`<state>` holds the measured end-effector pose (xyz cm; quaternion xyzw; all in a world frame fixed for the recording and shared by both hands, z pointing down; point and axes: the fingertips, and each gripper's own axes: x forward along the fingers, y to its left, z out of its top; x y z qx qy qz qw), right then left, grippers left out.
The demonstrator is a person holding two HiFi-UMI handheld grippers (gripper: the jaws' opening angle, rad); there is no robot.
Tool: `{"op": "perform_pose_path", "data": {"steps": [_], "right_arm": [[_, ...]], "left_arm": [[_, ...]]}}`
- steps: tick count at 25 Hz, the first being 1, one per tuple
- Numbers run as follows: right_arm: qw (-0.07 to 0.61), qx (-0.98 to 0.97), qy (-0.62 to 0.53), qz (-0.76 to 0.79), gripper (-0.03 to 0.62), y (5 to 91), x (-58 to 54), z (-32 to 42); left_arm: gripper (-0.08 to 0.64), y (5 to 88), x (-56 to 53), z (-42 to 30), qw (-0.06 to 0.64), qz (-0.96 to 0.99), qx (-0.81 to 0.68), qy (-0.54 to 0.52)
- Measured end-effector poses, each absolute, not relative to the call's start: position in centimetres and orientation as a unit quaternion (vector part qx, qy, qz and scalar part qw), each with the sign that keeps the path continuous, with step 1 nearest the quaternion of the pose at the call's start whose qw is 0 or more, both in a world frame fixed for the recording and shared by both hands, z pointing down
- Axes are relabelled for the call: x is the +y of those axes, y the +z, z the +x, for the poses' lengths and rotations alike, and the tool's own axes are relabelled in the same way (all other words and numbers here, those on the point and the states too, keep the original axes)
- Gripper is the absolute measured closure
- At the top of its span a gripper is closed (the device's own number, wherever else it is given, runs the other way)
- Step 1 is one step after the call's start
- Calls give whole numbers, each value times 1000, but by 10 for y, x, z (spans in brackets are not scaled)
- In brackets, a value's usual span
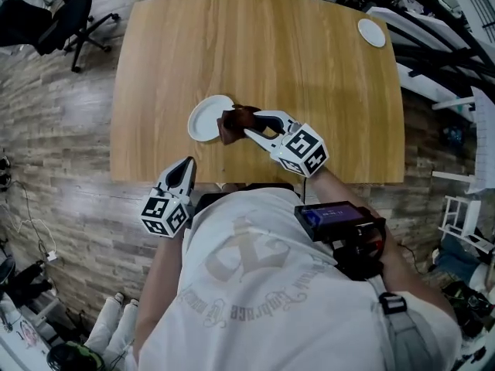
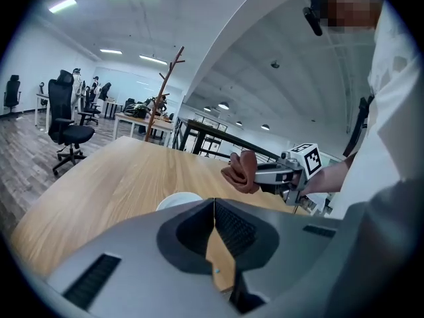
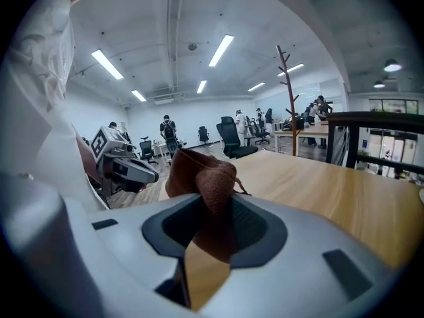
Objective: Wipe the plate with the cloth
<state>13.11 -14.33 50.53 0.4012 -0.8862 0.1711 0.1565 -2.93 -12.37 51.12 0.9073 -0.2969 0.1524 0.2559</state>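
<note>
A white plate (image 1: 207,118) lies on the wooden table (image 1: 309,60) near its front edge; its rim (image 2: 177,199) shows just past my left jaws. A brown cloth (image 1: 234,122) hangs bunched at the plate's right edge, raised off the table, with my right gripper (image 1: 251,127) shut on it. That cloth (image 3: 202,177) fills the right gripper view's centre and also appears as a brown cloth (image 2: 242,171) in the left gripper view. My left gripper (image 1: 186,167) is shut and empty at the table's front edge, short of the plate.
A second small white plate (image 1: 371,32) sits at the table's far right corner. An office chair (image 1: 66,18) stands on the floor to the left. A coat stand (image 2: 167,88) and other desks lie beyond the table.
</note>
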Motion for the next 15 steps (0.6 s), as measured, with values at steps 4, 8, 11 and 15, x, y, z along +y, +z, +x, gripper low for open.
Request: {"op": "perform_pose_path", "data": {"steps": [4, 8, 11, 15], "right_arm": [[148, -881, 188, 408, 465, 510, -115, 155], [138, -885, 193, 399, 465, 510, -109, 149], [131, -888, 194, 396, 465, 513, -115, 139], [128, -892, 190, 390, 465, 514, -119, 132]], "left_arm": [[547, 514, -104, -8, 259, 908, -288, 158], [548, 512, -103, -6, 259, 908, -288, 158], [548, 515, -105, -9, 257, 908, -291, 158], [546, 520, -102, -9, 256, 908, -291, 159]]}}
